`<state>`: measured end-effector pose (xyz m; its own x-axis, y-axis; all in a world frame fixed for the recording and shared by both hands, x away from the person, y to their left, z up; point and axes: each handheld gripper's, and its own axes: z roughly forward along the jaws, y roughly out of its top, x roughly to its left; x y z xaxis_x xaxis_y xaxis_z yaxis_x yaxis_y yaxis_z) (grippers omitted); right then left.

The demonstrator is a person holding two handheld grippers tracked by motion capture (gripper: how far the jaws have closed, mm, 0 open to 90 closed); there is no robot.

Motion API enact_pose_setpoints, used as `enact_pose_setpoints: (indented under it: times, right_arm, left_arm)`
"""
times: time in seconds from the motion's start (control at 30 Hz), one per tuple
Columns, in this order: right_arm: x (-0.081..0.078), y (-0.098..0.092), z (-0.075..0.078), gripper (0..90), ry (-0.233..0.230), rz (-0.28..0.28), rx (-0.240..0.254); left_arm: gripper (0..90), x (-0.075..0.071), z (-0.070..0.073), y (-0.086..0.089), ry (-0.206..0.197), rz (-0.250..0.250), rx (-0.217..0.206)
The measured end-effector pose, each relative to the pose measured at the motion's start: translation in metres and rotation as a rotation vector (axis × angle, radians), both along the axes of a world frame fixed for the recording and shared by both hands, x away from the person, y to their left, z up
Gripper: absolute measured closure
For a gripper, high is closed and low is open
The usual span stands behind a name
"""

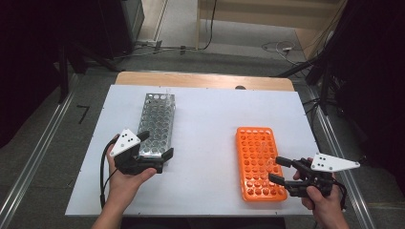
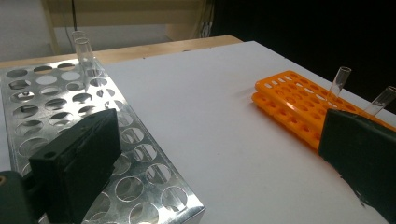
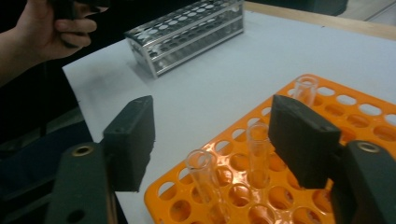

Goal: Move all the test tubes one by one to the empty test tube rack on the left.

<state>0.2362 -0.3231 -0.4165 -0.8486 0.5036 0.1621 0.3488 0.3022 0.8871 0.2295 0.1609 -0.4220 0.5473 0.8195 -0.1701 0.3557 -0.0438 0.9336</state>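
1. The orange rack [image 1: 258,161] lies on the white table [image 1: 210,129] near the right and near edges, long axis running from the person toward the far edge. The metal rack [image 1: 157,123] lies at the left, long axis likewise, slightly slanted; wide bare table separates the two racks.
2. The right gripper [image 1: 282,171] sits at the near right corner of the orange rack, fingers [image 3: 301,137] pointing left over it. They stand partly open, pads not pressing on anything. In the right gripper view, a clear test tube [image 3: 258,148] stands upright in the orange rack between them, just beside the right-hand finger; another tube [image 3: 205,179] stands nearer the camera, and a third [image 3: 304,91] farther along.
3. The left gripper [image 1: 155,149] hovers over the near end of the metal rack, fingers [image 2: 79,163] wide open with nothing between them, pointing toward the far right.
4. In the left gripper view, two tubes [image 2: 85,56] stand upright at the far end of the metal rack, and two tubes [image 2: 340,83] lean in the orange rack.
5. No readable writing or labels appear on either rack.
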Motion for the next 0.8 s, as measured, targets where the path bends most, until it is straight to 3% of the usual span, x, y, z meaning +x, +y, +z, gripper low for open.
enact_pose_setpoints:
  times: [0.3,0.8]
  right_arm:
    - [0.001,0.013,-0.010,48.9,0.028,0.107,-0.090]
    - [0.011,0.007,-0.034,60.3,0.095,0.142,-0.199]
  left_arm:
    - [0.0,0.000,-0.001,0.000,0.006,-0.001,0.001]
    - [0.0,0.001,-0.001,0.000,0.009,-0.001,0.001]
